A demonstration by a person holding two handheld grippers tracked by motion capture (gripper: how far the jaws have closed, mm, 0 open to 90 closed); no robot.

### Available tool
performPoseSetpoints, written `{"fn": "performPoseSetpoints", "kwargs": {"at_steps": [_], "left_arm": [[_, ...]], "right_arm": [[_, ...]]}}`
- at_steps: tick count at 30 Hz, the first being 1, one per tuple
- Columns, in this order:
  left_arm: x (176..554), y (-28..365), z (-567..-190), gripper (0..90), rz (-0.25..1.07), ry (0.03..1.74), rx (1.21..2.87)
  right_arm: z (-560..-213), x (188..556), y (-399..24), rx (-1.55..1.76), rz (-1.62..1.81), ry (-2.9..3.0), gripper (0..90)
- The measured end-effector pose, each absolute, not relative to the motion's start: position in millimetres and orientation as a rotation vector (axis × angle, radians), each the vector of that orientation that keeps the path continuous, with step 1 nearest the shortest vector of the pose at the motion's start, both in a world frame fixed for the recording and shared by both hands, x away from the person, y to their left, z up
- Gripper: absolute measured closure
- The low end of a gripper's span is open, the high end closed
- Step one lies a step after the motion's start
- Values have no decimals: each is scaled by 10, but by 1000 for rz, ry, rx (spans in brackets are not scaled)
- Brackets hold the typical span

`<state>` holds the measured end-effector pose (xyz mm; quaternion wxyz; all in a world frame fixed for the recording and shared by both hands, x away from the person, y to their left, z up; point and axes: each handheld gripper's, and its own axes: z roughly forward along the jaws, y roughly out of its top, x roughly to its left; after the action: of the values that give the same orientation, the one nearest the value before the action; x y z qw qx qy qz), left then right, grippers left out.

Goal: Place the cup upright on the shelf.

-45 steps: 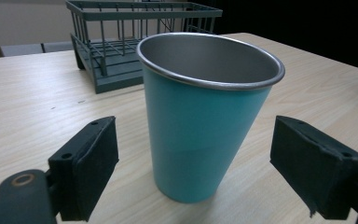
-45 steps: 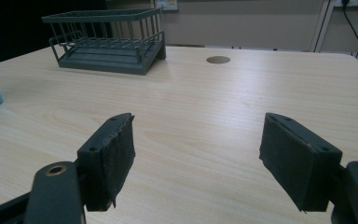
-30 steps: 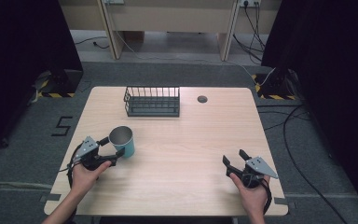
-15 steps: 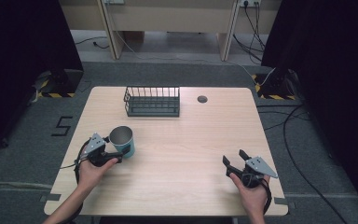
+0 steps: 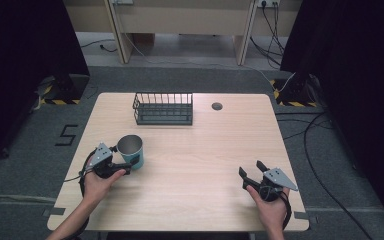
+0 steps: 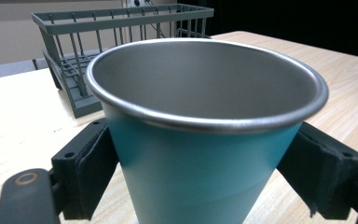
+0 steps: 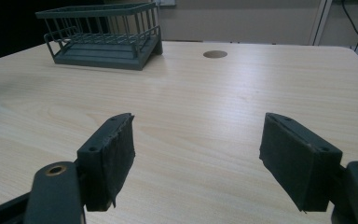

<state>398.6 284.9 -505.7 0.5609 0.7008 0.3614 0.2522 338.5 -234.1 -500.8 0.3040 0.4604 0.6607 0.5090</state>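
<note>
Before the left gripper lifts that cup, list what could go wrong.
1. The left gripper has its jaws either side of the cup, low on a tapered wall; whether they press is unclear, so a loose squeeze could let it slip.
2. The cup is tall and open-topped; a sideways nudge might tip it.
3. The rack stands just beyond; a low carry forward could clip its rail.

Grey wire rack [image 5: 163,108] and round grommet [image 5: 217,106] at table's [image 5: 205,165] far edge.
</note>
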Motion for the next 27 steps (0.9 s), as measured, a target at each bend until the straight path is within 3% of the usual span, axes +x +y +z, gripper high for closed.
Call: {"fn": "performPoseSetpoints", "kwargs": {"at_steps": [27], "left_arm": [[3976,2909,-4926,151,605,847,1584]], "right_arm": [[-5006,3389,-2337,1226,1353,1743,267]]}}
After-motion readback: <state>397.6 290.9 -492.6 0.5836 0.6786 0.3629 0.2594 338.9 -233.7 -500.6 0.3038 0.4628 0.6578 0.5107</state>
